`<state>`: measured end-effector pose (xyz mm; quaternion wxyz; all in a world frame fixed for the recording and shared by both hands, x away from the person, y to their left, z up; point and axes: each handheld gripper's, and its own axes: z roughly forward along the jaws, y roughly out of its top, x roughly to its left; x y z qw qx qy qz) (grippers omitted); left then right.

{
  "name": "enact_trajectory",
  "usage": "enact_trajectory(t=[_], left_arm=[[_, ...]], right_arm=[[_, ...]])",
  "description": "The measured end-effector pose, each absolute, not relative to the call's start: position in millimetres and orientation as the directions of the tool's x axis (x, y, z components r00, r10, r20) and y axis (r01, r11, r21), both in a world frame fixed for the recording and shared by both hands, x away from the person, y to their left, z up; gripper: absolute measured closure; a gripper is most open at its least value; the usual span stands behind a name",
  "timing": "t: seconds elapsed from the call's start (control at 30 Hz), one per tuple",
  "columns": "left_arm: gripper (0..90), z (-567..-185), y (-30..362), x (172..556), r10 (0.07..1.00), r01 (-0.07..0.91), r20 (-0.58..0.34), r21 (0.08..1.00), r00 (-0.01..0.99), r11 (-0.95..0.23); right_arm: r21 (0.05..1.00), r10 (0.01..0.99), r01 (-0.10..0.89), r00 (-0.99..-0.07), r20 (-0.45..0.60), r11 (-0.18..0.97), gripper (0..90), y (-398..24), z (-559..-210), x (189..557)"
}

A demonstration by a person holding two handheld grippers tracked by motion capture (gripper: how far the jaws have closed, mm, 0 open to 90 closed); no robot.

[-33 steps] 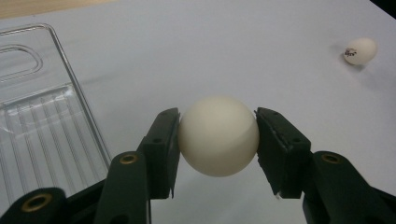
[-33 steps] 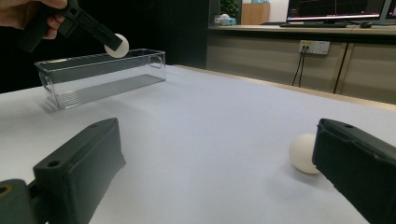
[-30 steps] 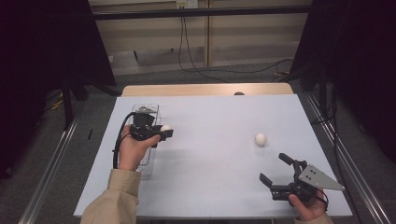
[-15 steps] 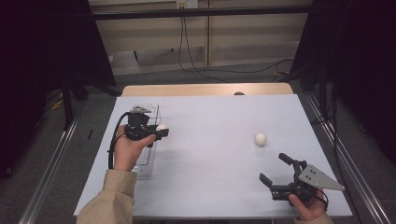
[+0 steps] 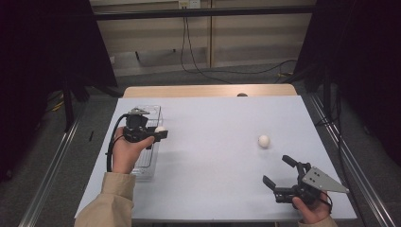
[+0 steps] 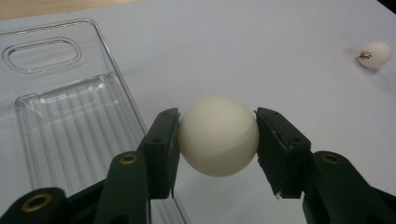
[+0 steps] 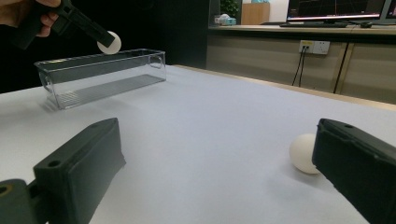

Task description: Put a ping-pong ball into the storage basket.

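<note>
My left gripper [image 5: 159, 133] is shut on a white ball [image 5: 160, 128], held just above the right rim of a clear plastic bin [image 5: 144, 166] at the table's left. In the left gripper view the ball [image 6: 218, 135] sits squeezed between both pads, with the bin [image 6: 70, 121] below and to the left. A second white ball [image 5: 264, 140] lies on the table at the right. My right gripper [image 5: 276, 170] stands open near the front right edge, a short way in front of that ball [image 7: 303, 153], which lies beside its right jaw.
The pale table top [image 5: 213, 156] has a wooden strip [image 5: 198, 91] along its far edge, where a small dark thing [image 5: 242, 94] sits. Metal rails run along both sides of the table, and cables lie on the floor behind it.
The left gripper with its ball has drifted slightly to the left, toward the bin. The right gripper and the loose ball have stayed put.
</note>
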<state>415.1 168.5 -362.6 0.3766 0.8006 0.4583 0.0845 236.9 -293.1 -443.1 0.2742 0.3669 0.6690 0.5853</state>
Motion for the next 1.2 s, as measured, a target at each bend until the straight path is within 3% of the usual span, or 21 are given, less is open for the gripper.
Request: enact_trajectory(t=[1.2], left_arm=[[51.2, -364.3, 191.0, 414.2, 0.828, 0.682, -0.199, 0.682, 0.523, -0.266]], right_arm=[[0.984, 0.81, 0.17, -0.583, 0.062, 0.047, 1.3, -292.2, -443.3, 237.0]])
